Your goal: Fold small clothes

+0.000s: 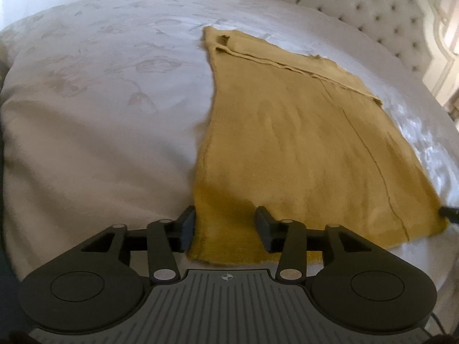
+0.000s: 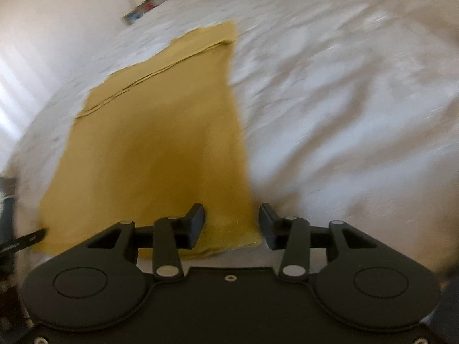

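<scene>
One tufted headboard (image 1: 358, 8), left view only.

Soft daylight; glare patches on the bedspread (image 1: 424, 154). Right wrist view motion-blurred. Fisheye bending and dark vignetting at corners.

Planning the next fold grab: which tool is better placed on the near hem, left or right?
Roughly even, slight edge left. The left tool is open with the yellow garment hem filling the gap between its fingers. The right tool is open over its corner, one finger off the cloth on the bedspread.
</scene>
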Available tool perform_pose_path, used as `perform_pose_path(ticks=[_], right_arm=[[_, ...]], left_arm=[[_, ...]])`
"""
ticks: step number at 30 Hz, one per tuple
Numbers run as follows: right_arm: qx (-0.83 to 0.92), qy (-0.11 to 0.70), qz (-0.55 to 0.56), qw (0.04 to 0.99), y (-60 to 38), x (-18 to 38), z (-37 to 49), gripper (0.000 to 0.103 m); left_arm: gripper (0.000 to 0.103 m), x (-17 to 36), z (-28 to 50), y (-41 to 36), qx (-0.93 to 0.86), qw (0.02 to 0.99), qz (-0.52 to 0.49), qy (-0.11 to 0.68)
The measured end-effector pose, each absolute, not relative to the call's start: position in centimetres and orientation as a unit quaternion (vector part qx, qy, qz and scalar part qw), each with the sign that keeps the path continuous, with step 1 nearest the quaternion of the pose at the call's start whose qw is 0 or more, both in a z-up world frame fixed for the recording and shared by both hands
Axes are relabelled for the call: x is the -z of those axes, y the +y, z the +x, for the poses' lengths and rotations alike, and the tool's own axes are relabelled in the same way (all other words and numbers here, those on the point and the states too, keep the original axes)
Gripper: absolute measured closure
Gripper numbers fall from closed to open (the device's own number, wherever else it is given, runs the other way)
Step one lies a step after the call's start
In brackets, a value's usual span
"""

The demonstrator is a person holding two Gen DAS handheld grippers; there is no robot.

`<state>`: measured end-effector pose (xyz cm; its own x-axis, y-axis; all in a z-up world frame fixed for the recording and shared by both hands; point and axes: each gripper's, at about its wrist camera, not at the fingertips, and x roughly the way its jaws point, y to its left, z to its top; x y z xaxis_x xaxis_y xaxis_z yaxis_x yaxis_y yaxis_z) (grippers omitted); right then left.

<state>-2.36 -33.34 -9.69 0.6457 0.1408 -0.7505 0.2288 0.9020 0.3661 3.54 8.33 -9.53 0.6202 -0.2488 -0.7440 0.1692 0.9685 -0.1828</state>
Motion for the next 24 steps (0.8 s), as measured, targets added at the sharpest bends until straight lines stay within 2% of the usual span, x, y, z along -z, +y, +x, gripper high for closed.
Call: perform_pose_path(ticks=[3, 8, 10, 13, 14, 15, 16, 17, 19, 24], right_arm=[[0.039, 0.415, 0.209, 0.885, -34.0, 9.2, -2.6, 0.049], [0.000, 0.433, 0.213, 0.876, -33.4, 9.8, -2.3, 0.049], [-0.015, 0.443, 0.212, 0.871, -32.9, 10.2, -1.9, 0.049], [-0.028, 0.443, 0.218, 0.869, -32.9, 10.4, -1.8, 0.049], [-0.033, 0.443, 0.224, 0.868, -32.9, 10.4, -1.8, 0.049], [-0.038, 0.443, 0.229, 0.866, -33.0, 10.5, -1.7, 0.060], [-0.044, 0.444, 0.234, 0.864, -33.0, 10.5, -1.5, 0.087], [-0.052, 0.444, 0.239, 0.862, -33.0, 10.6, -1.5, 0.088], [-0.065, 0.438, 0.240, 0.864, -32.7, 10.5, -1.6, 0.088], [-0.086, 0.381, 0.271, 0.880, -33.1, 8.5, -1.9, 0.089]], left_arm=[[0.050, 9.7, 3.4, 8.0, 0.122, 0.899, -0.042, 0.418], [0.029, 9.9, 3.7, 7.0, 0.142, 0.896, -0.024, 0.420], [0.026, 10.0, 3.9, 6.7, 0.146, 0.894, -0.017, 0.423], [0.028, 10.0, 4.0, 6.8, 0.147, 0.893, -0.023, 0.425], [0.037, 10.0, 4.0, 7.1, 0.147, 0.894, -0.031, 0.422], [0.047, 10.0, 3.8, 7.3, 0.144, 0.897, -0.038, 0.417], [0.072, 9.9, 3.7, 7.7, 0.138, 0.899, -0.043, 0.413], [0.089, 9.9, 3.8, 8.0, 0.136, 0.898, -0.052, 0.415], [0.095, 9.7, 4.1, 8.8, 0.142, 0.892, -0.091, 0.420], [0.096, 7.9, 3.8, 9.0, 0.154, 0.901, -0.098, 0.392]])
